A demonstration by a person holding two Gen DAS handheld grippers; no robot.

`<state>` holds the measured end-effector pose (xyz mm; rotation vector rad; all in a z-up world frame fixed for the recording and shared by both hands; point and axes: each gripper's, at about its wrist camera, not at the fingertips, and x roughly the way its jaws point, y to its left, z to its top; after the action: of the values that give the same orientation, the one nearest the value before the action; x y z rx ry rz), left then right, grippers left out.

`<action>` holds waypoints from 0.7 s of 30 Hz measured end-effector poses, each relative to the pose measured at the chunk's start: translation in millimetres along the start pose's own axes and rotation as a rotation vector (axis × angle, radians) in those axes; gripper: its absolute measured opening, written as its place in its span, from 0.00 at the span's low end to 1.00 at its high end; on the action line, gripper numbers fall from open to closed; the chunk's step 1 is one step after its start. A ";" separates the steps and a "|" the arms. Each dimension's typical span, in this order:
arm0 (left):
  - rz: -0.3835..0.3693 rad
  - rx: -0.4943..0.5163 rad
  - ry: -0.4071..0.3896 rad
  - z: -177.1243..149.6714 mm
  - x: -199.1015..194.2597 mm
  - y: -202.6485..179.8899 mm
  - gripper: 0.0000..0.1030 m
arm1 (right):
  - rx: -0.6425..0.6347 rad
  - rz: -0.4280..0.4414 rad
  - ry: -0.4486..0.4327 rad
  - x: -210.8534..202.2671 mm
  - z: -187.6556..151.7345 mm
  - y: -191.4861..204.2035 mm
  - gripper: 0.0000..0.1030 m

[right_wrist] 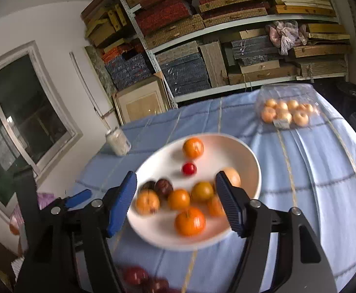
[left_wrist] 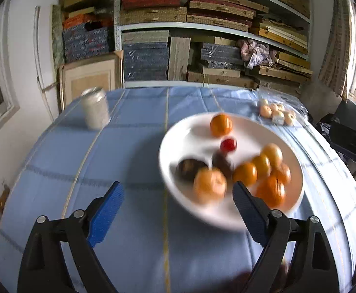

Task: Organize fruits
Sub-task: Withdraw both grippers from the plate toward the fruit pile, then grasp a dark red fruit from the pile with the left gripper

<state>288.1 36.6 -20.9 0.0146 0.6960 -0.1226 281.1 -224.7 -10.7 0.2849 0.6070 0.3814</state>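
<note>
Left wrist view: the left tool [left_wrist: 178, 193] hangs above the tabletop [left_wrist: 119, 161] with its blue fingers [left_wrist: 106, 213] spread wide and nothing between them. Just ahead and a bit to the right sits the white plate [left_wrist: 178, 151], blurred, carrying several oranges [left_wrist: 210, 188], one small red fruit [left_wrist: 228, 145] near the middle and two dark brownish fruits [left_wrist: 190, 169] beside the nearest orange. A white jar [left_wrist: 95, 108] stands well off to the left on the blue cloth, and a clear bag of pale round fruits [left_wrist: 276, 112] lies beyond the plate on the right.

Right wrist view: the right tool [right_wrist: 176, 183] is spread too, empty, poised over the near side of the same plate [right_wrist: 246, 153], with oranges [right_wrist: 190, 221] showing between its fingers [right_wrist: 228, 207]. Down at the bottom edge, dark red fruits [right_wrist: 136, 276] lie on the cloth, too blurred to name.
</note>
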 end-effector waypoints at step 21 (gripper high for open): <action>-0.092 0.229 0.101 -81.2 -9.2 -51.1 0.89 | 0.066 -0.022 0.031 -56.7 -85.8 -22.0 0.76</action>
<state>223.3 -8.7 -76.0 0.2092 0.7810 -0.2910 192.6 -255.8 -58.1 0.3359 0.6537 0.3454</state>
